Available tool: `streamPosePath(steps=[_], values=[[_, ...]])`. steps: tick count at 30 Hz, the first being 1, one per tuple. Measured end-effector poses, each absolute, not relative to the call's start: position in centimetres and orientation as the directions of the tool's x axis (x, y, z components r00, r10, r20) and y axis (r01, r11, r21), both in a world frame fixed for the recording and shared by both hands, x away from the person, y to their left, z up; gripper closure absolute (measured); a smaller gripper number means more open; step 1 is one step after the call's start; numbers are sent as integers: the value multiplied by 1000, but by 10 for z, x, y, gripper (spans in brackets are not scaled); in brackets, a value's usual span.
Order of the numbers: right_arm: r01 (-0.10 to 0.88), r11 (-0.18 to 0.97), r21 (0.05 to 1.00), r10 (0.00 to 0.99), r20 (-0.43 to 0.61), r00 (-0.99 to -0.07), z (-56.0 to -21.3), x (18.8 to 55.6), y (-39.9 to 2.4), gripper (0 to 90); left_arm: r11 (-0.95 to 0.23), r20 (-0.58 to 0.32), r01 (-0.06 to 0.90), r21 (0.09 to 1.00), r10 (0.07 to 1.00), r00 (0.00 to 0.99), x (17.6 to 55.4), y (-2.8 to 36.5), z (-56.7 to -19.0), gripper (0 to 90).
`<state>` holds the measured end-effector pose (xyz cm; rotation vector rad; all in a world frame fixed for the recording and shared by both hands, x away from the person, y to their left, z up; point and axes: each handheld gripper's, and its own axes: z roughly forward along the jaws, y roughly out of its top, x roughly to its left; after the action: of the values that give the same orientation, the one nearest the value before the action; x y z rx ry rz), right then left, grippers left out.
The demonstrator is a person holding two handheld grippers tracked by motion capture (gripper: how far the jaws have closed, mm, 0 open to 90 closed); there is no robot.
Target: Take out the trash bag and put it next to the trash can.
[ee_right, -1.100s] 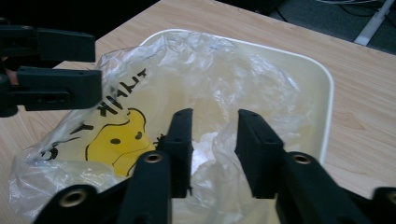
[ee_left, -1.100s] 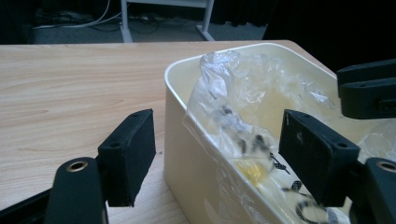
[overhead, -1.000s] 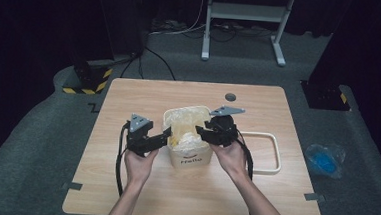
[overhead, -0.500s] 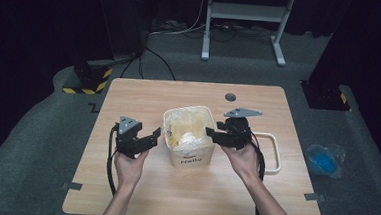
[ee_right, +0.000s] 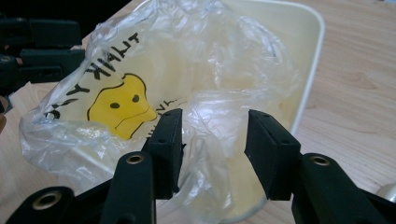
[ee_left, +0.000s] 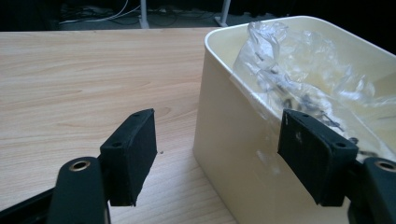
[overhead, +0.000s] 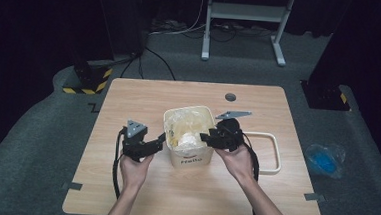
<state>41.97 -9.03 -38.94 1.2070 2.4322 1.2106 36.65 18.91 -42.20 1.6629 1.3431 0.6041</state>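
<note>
Both grippers (overhead: 157,140) (overhead: 207,137) agape beside bagged bin (overhead: 189,137); possibly a handle (overhead: 268,153) rightward.

The table (overhead: 138,194) is seen from above and behind the person in the high view, facing forward and down. The cream bin (ee_left: 243,140) is viewed close and low from its side in the left gripper view. Its plastic bag (ee_right: 154,84) is viewed still closer, apparently from the opposite side, in the right gripper view.
</note>
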Motion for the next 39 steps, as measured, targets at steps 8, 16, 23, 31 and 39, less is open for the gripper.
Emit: streamPosePath(steps=[8,16,23,31,39], values=[[592,361,720,711,198,-675,-393,419,-79,552,-17,-156,496,868,939,305,363,188,-417,279],[582,382,718,689,198,-697,-393,419,-67,515,-28,-151,497,867,936,317,364,184,-414,277],[577,387,719,677,202,-707,-392,418,-60,491,-26,-153,492,870,935,320,363,182,-414,277],[582,391,713,662,222,-716,-390,420,-47,470,-35,-152,493,869,930,334,364,177,-414,274],[573,401,715,653,216,-726,-387,420,-36,457,-40,-154,495,868,926,346,365,171,-415,273]])
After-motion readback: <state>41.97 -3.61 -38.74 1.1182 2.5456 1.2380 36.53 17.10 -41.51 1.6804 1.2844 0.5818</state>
